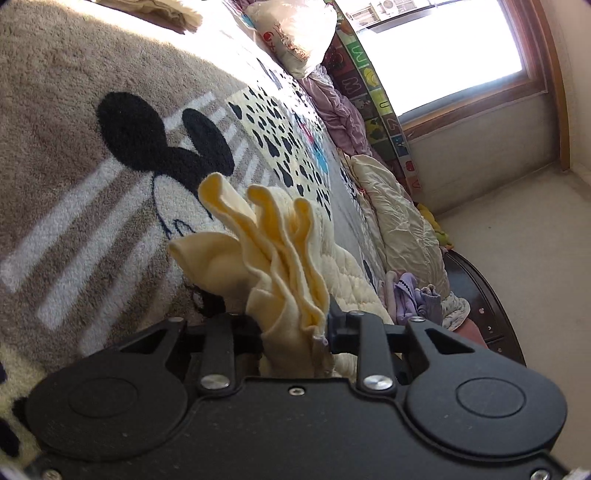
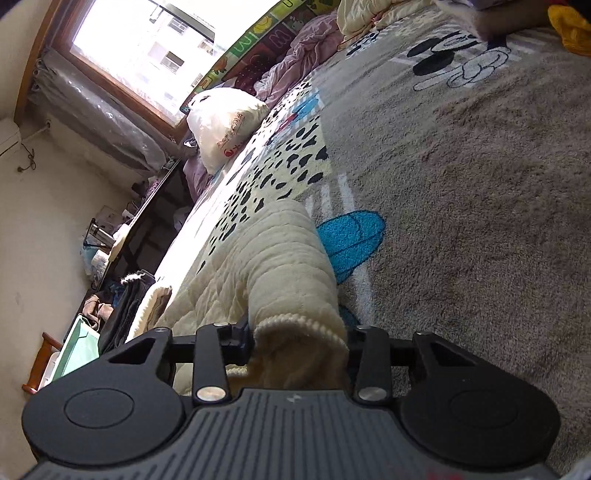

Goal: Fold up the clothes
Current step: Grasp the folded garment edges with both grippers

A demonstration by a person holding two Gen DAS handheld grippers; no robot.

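A cream quilted garment with a pale yellow lining lies on the grey cartoon-mouse blanket [image 1: 74, 147] of a bed. In the left wrist view a bunch of its yellow-lined folds [image 1: 280, 251] stands up between the jaws, and my left gripper [image 1: 295, 328] is shut on it. In the right wrist view a quilted sleeve [image 2: 284, 258] with a ribbed cuff runs into the jaws of my right gripper [image 2: 299, 336], which is shut on the cuff end. The rest of the garment spreads to the left over the blanket [image 2: 480, 184]. The fabric hides the fingertips of both grippers.
A white printed pillow [image 1: 295, 33] [image 2: 225, 125], crumpled purple bedding [image 1: 340, 110], a cream quilt [image 1: 399, 221] and small purple clothes [image 1: 413, 299] line the bed's window side. An alphabet mat [image 1: 373, 96] stands below the window [image 1: 443, 55]. Something yellow [image 2: 569, 29] lies at the far corner.
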